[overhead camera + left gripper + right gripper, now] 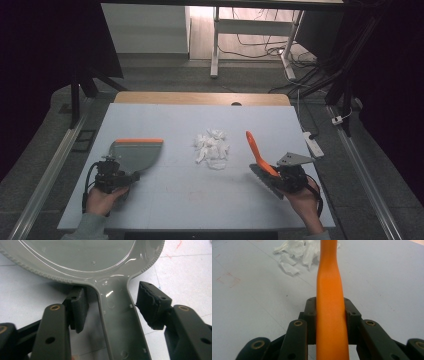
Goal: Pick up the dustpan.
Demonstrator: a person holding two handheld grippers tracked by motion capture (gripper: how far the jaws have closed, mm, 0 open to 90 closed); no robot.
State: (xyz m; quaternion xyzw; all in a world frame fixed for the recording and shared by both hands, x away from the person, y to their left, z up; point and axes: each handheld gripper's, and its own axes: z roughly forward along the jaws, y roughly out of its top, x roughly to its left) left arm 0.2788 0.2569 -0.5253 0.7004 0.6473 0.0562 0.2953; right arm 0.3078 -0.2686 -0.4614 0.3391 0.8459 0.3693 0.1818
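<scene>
The dustpan [136, 153] lies flat on the table [170, 200], its orange lip turned away from the person and its grey handle [120, 322] pointing back toward the left gripper [131, 176]. That gripper sits low behind the pan with the handle running between its jaws; in the left gripper view the pads [79, 308] stand a little off either side of the handle, half closed and not yet pressing, so the pan rests on the table rather than in a grip. Lined up this way, the jaws need only close to take it.

The right gripper [278, 176] is clamped on the brush [263, 167], its jaws tight against the orange handle [329, 315], which rises up and away toward the table's middle while the dark bristle end lies near the hand.

The paper scraps [212, 148] sit piled between the two tools, apart from both. Pan on one side and brush on the other suits sweeping the scraps across into the pan.
</scene>
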